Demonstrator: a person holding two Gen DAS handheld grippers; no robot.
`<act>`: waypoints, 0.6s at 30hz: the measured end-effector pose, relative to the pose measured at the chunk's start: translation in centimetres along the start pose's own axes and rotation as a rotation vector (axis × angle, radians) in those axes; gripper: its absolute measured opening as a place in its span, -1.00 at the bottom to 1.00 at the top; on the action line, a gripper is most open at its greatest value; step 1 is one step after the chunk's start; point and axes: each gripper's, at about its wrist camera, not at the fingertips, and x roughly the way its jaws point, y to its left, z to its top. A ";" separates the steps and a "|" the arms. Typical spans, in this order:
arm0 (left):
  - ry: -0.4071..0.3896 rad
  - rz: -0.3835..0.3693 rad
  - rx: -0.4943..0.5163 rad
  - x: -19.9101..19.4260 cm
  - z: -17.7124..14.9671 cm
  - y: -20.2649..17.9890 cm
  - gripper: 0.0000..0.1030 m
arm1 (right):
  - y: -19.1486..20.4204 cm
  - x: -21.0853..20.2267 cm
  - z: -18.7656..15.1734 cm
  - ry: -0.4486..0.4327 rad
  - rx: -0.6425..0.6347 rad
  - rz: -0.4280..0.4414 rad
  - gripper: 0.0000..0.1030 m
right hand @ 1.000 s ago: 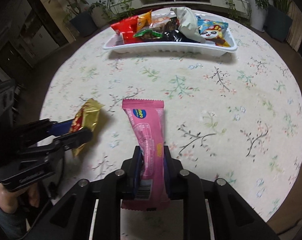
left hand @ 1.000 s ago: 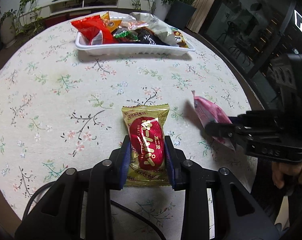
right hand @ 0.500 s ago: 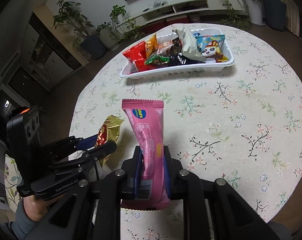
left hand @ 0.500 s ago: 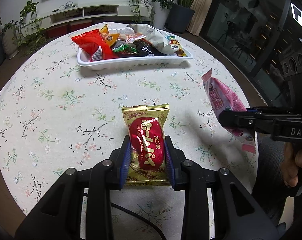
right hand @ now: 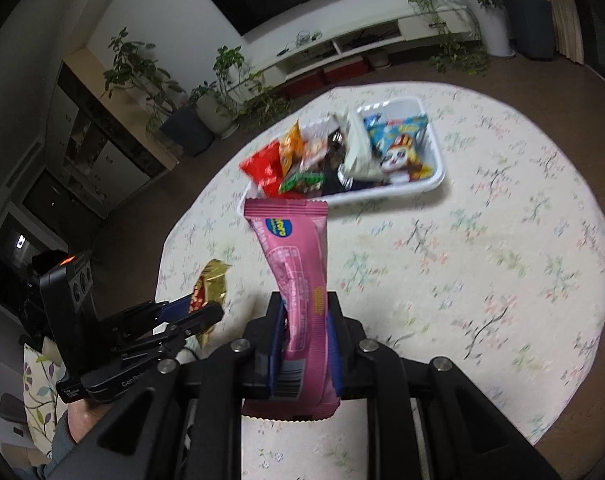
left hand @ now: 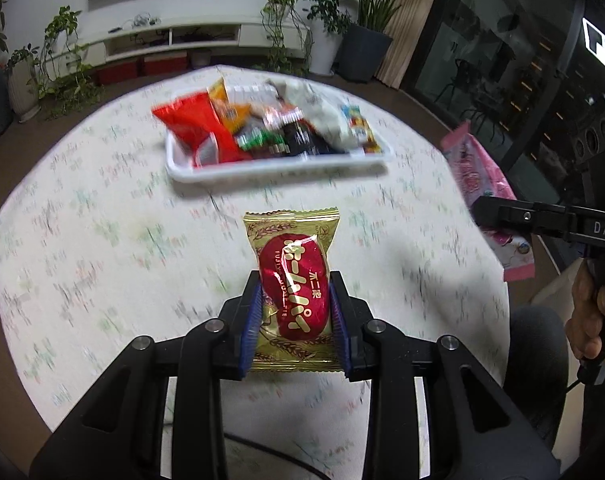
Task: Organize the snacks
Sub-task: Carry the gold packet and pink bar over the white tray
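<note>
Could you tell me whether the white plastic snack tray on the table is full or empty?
Full: the white plastic tray is heaped with packets, a red bag overhanging its rim.

My left gripper (left hand: 294, 312) is matte black with blue finger pads (left hand: 251, 320) and silver screws along its arms; a black cable trails at the bottom of the frame. My right gripper (right hand: 304, 344) matches, and "DAS" shows in white at its side. Bare skin shows on my right hand (left hand: 594, 312).
</note>
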 end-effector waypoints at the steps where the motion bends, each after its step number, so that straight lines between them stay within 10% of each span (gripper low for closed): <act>1: -0.011 -0.004 -0.005 -0.2 0.9 0.4 -0.44 | -0.2 -0.5 0.7 -0.018 0.001 -0.007 -0.60; 18: -0.059 -0.003 -0.055 4.4 19.1 5.6 -0.44 | -1.6 3.2 15.3 -0.104 -0.026 -0.116 -0.60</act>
